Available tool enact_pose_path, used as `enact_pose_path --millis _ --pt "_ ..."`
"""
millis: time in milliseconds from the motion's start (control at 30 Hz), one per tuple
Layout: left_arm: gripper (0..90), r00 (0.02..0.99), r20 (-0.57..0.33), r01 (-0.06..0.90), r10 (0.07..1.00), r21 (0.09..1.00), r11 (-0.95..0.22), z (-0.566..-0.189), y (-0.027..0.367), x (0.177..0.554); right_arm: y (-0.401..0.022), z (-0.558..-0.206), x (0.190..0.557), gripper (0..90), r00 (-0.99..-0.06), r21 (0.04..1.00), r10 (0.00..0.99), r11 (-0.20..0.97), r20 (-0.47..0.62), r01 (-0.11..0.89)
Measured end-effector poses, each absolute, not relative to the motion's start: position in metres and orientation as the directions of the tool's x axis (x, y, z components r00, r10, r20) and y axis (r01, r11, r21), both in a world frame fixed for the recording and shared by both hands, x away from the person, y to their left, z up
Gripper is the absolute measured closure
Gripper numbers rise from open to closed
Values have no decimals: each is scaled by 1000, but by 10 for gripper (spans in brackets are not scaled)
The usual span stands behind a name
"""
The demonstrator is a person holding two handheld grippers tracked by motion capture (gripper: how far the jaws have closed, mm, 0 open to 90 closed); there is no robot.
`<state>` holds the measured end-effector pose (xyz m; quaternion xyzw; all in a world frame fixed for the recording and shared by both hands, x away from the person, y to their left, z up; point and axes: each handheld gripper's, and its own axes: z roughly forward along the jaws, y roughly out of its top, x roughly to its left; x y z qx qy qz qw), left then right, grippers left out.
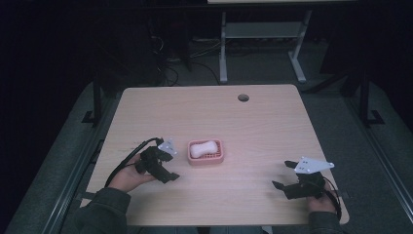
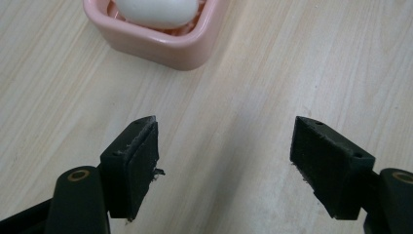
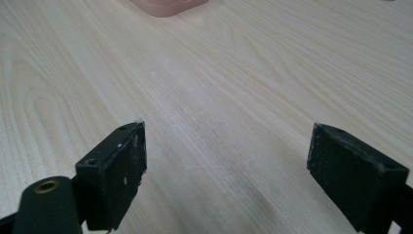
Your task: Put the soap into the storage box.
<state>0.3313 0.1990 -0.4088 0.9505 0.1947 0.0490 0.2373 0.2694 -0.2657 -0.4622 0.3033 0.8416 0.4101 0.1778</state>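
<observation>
Inspecting the table (image 1: 263,126), we find the white soap bar (image 1: 203,148) seated in its pink soap dish (image 1: 206,159) near centre. The left gripper (image 1: 168,163), at the dish's nine o'clock, and the right gripper (image 1: 287,174), at its four o'clock, both stand spread and empty. We judge a wet bar could slip from the pads (image 2: 141,161), or a low approach could shove the dish.

Wooden table (image 1: 253,126) bears 1 pink soap dish (image 1: 206,158).

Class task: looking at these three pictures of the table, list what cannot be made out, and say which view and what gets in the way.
- Pink ribbed plastic soap dish: its floor, high view, covered by the white oval soap bar.
- Same dish: right gripper view, cut off by the top edge.
- Soap bar: left gripper view, top cut off.
- Room beyond the pale wooden table: high view, too dark.
</observation>
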Motion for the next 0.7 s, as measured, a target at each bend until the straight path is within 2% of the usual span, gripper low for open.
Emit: enact_pose_path --millis 700 --pt "242 926 20 324 377 469 -822 -417 216 310 -265 -460 268 138 -747 797 661 489 -74 354"
